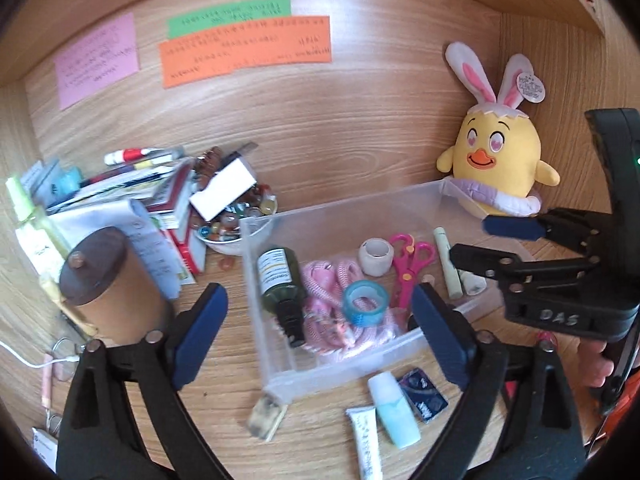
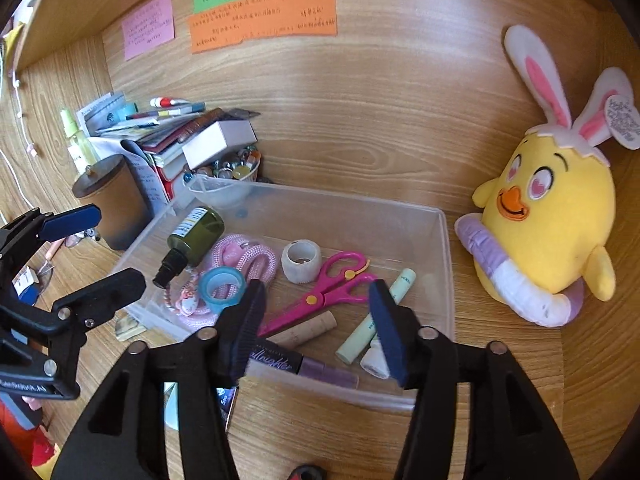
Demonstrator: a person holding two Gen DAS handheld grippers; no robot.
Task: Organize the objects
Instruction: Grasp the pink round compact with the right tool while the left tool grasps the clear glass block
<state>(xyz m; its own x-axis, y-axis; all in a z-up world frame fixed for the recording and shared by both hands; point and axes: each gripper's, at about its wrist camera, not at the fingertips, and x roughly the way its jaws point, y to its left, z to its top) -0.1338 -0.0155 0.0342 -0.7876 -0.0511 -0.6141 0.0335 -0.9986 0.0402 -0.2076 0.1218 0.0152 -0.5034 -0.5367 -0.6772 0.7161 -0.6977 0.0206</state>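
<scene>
**Inspector:** State of the tongs?

**Assistant:** Both sets stand apart and hold nothing. The left tongs (image 1: pixel 320 336) straddle the near wall of the clear plastic bin (image 1: pixel 336 368) at lower centre of the left view. The right tongs (image 2: pixel 320 320) hang over the bin's near right part, above a dark tube with a purple cap (image 2: pixel 304 364).

**Inspector:** Contents of the bin?

**Assistant:** A dark green glass spray bottle (image 2: pixel 192 240) lying on its side, a pink braided cord (image 2: pixel 248 260), a blue tape roll (image 2: pixel 222 286) on top of the cord, a white tape roll (image 2: pixel 301 261), pink plastic scissors (image 2: pixel 328 292), a tan cylinder (image 2: pixel 308 330), a pale green stick (image 2: pixel 376 320) and a small white tube (image 2: pixel 374 360).

**Inspector:** What remains outside?

**Assistant:** On the wooden bench (image 1: pixel 320 440), lower centre of the left view: a white squeeze tube (image 1: pixel 366 440), a pale blue bottle (image 1: pixel 394 410), a dark foil sachet (image 1: pixel 424 400) and a small yellowish block (image 1: pixel 266 420) at the bin's corner.

**Inspector:** Risks?

**Assistant:** In my judgement, the left tongs could catch the thin wall and drag or tip the bin. The two grippers work close together and could collide. The bottle could roll onto the cord.
</scene>
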